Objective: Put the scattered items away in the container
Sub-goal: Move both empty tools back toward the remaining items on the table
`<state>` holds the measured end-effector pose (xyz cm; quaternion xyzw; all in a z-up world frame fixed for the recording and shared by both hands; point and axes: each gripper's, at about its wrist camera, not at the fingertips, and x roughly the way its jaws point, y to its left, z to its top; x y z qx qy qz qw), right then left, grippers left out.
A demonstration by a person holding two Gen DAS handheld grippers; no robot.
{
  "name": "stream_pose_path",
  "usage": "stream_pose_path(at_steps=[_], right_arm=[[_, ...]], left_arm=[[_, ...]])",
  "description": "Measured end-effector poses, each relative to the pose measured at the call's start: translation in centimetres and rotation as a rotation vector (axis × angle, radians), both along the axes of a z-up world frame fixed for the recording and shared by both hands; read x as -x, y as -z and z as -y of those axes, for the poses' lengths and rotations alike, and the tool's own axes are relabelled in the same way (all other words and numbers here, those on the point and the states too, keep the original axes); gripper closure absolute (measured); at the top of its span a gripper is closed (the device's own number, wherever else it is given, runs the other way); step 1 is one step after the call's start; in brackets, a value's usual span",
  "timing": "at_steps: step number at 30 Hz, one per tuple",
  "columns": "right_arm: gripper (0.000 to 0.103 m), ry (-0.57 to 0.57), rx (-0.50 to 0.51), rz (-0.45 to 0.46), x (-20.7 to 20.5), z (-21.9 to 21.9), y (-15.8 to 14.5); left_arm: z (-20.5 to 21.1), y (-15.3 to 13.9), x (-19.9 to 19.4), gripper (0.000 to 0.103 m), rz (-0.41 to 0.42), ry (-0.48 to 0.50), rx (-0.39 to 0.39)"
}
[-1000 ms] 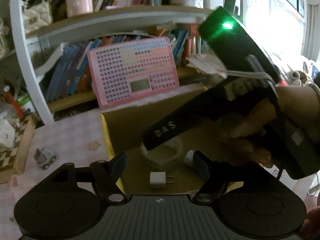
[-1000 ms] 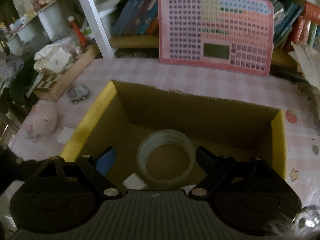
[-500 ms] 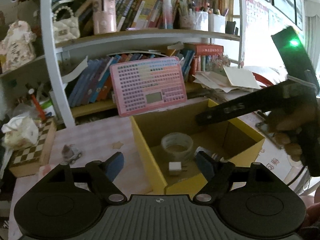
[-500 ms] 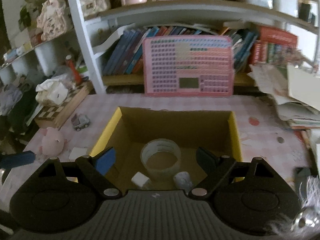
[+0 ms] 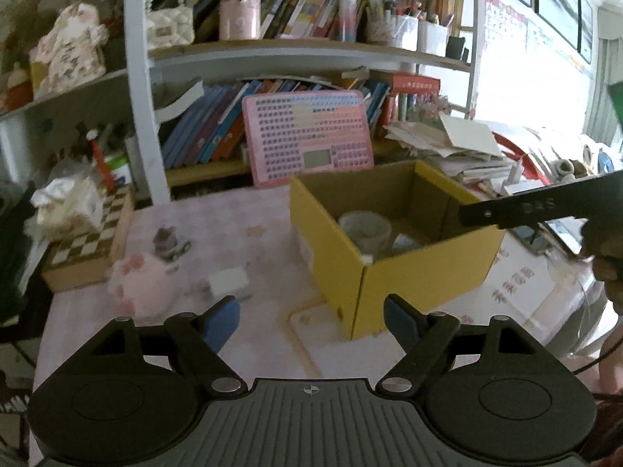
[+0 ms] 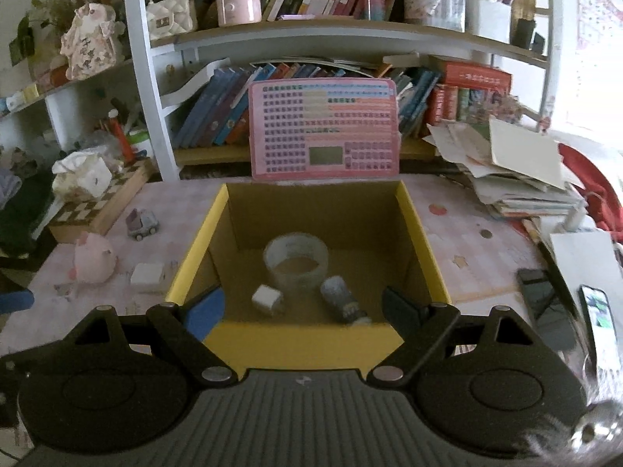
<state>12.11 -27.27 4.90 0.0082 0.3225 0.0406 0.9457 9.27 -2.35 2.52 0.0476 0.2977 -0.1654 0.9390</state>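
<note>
Above table edge, both tools pulled back from box (image 6: 311,340)

Dim, blurry fisheye views (edges bowed), daylight glaring from the right.

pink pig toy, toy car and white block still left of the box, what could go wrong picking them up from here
1. The pink pig toy, toy car and white block sit close together, so fingers closing on one could knock another away.
2. The pig looks round and soft and might slip from the left gripper, whose fingers are opening with nothing between them.
3. The yellow box has tall walls; a low carry could clip the rim.
</note>
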Motion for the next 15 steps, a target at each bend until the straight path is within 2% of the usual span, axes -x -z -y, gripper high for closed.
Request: stream_pose_path(at_steps=[8,15], right_arm=[[0.015,0.020,0.008,-0.055,4.2,-3.2,1.8],[0.015,-0.017,0.008,-0.093,6.4,-7.1,3.3]], left_arm=[[-3.8,1.0,2.2,0.019,-0.032,-0.036,-0.005],[-6.8,1.9,3.9,0.019,-0.062,-0.077,-0.018]])
